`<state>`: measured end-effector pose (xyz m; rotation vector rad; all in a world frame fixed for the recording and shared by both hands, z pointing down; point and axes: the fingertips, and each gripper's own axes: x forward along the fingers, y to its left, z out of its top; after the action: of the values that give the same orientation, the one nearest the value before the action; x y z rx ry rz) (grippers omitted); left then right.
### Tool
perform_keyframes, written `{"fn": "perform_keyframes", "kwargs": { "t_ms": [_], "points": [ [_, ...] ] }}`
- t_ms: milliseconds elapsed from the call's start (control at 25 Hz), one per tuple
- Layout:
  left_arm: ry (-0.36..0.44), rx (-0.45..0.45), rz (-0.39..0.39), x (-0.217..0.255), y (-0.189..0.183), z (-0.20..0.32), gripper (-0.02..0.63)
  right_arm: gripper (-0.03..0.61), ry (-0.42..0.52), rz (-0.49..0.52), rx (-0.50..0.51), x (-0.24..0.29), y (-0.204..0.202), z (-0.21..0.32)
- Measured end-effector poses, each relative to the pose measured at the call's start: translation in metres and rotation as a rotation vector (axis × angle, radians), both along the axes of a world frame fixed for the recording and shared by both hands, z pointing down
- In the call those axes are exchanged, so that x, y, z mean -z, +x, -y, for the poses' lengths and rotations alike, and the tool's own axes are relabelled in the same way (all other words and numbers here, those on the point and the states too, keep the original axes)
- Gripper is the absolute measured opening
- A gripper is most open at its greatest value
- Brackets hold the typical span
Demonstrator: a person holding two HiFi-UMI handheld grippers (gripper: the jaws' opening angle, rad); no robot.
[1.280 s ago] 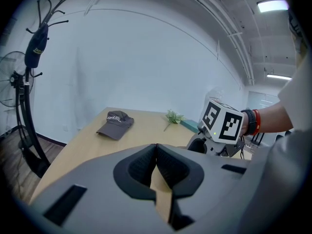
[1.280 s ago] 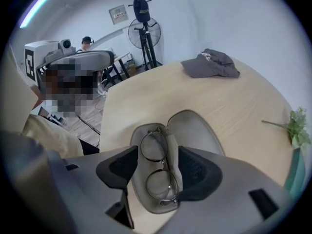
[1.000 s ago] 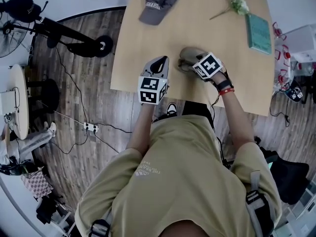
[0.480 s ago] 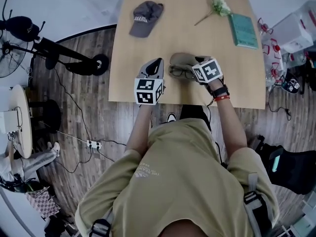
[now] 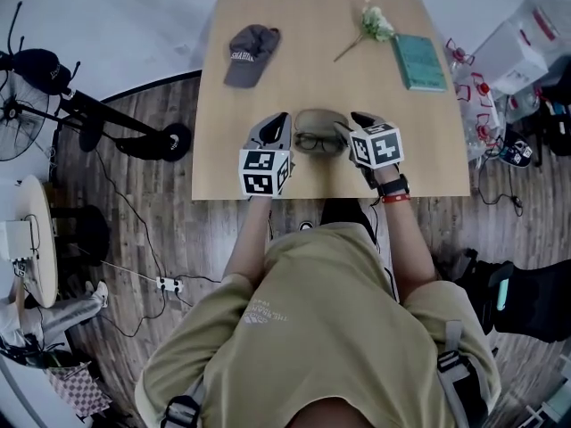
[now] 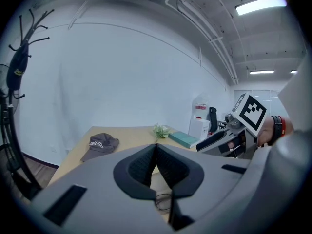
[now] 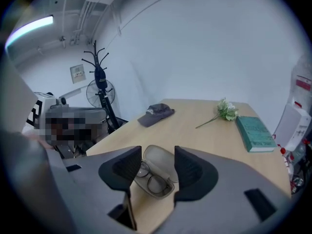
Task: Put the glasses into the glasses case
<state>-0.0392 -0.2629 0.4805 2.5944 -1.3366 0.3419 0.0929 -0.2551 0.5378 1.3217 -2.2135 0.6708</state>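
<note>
Looking down on the wooden table (image 5: 312, 78), I've got both grippers up over its near edge. My left gripper (image 6: 156, 146) has its jaws pressed together w/ nothing in them. The right gripper (image 7: 158, 150) has its jaws apart; they've just been closing a bit, nothing btwn the pads. The glasses case (image 5: 318, 119) sits open btwn the two tools, and the glasses (image 5: 318, 143) lie inside it.

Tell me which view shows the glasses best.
The right gripper view: the glasses lie close and nearly whole in the open case. The head view shows them small, from above; the left gripper view catches only part of one lens.
</note>
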Motion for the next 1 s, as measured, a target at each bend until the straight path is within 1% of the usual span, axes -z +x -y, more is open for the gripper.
{"fn": "perform_keyframes", "kwargs": {
  "t_ms": [200, 360, 400, 600, 680, 760, 800, 1000],
  "points": [
    [0.035, -0.025, -0.007, 0.016, 0.011, -0.005, 0.023, 0.213, 0.082, 0.019, -0.095, 0.021, 0.015, -0.007],
    [0.064, -0.032, -0.018, 0.029, 0.021, -0.010, 0.023, 0.179, 0.169, 0.054, -0.175, 0.040, 0.031, -0.010],
    [0.070, -0.032, -0.020, 0.030, 0.022, -0.011, 0.023, 0.179, 0.184, 0.058, -0.190, 0.043, 0.034, -0.012],
    [0.085, -0.020, -0.022, 0.035, 0.025, -0.017, 0.023, 0.171, 0.245, 0.055, -0.245, 0.055, 0.045, -0.024],
    [0.087, -0.019, -0.025, 0.036, 0.026, -0.018, 0.023, 0.150, 0.273, 0.062, -0.280, 0.059, 0.050, -0.026],
    [0.088, -0.021, -0.025, 0.036, 0.027, -0.019, 0.023, 0.145, 0.301, 0.081, -0.314, 0.065, 0.052, -0.029],
    [0.089, -0.023, -0.025, 0.037, 0.028, -0.020, 0.023, 0.129, 0.317, 0.087, -0.326, 0.068, 0.053, -0.030],
    [0.106, -0.025, -0.038, 0.045, 0.031, -0.018, 0.023, 0.095, 0.394, 0.075, -0.354, 0.084, 0.055, -0.032]
  ]
}}
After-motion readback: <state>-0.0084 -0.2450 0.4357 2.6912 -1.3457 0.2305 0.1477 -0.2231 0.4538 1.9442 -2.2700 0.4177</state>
